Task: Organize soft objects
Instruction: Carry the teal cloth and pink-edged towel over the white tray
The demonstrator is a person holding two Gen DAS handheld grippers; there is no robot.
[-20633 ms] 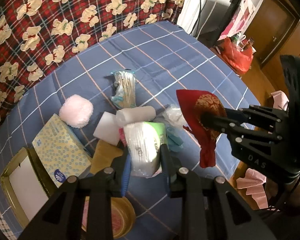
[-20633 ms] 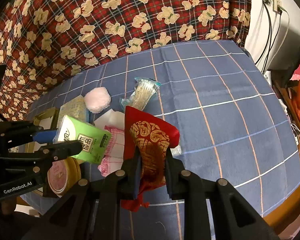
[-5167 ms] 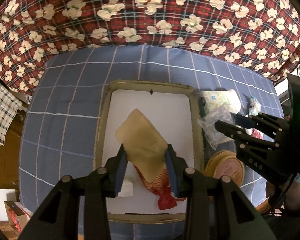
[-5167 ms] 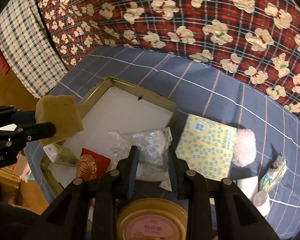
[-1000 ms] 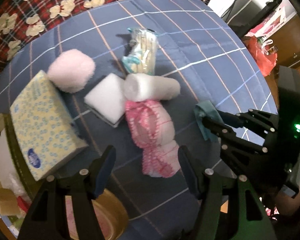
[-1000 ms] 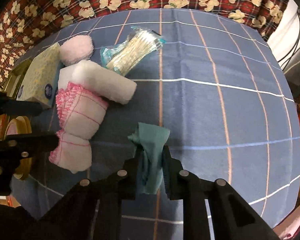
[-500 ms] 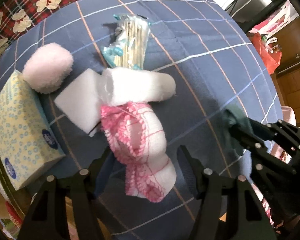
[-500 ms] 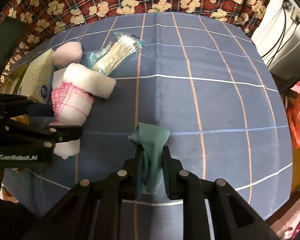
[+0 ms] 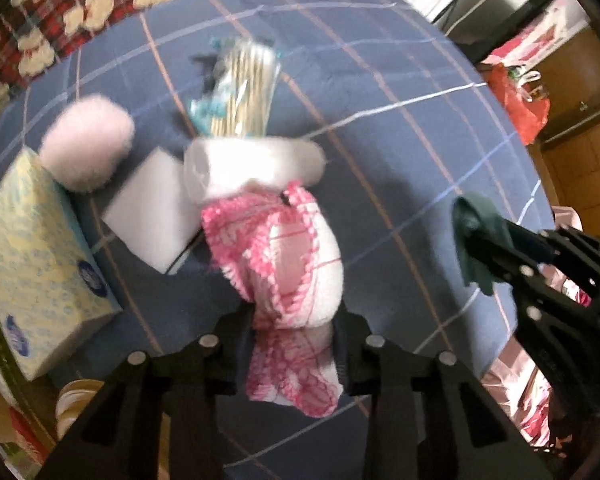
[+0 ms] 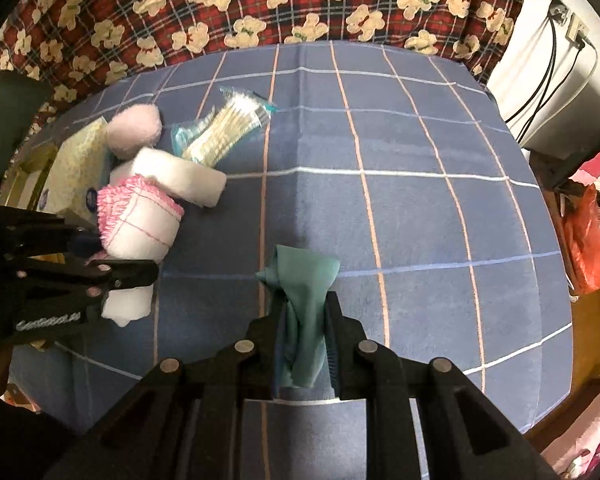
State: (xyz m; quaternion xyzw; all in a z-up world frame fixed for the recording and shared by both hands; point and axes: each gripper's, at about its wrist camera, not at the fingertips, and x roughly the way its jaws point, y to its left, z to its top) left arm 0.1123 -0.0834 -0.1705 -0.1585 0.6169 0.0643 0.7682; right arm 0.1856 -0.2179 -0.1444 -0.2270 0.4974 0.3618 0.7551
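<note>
Left tongs (image 9: pixel 293 330), jaws just closing, grip the pink-and-white cloth roll (image 9: pixel 287 256) on the blue checked tabletop (image 10: pixel 420 220), close to its near edge, touching a white roll (image 9: pixel 255 164). Right tongs (image 10: pixel 303 334) are clamped on a teal cloth (image 10: pixel 302 280) above the tabletop's near edge.

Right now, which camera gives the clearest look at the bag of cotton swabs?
The right wrist view: the bag of cotton swabs lies sharp and unobstructed on the blue checked tablecloth. In the left wrist view the same bag is motion-blurred, its near end touching or hidden by the white roll.
</note>
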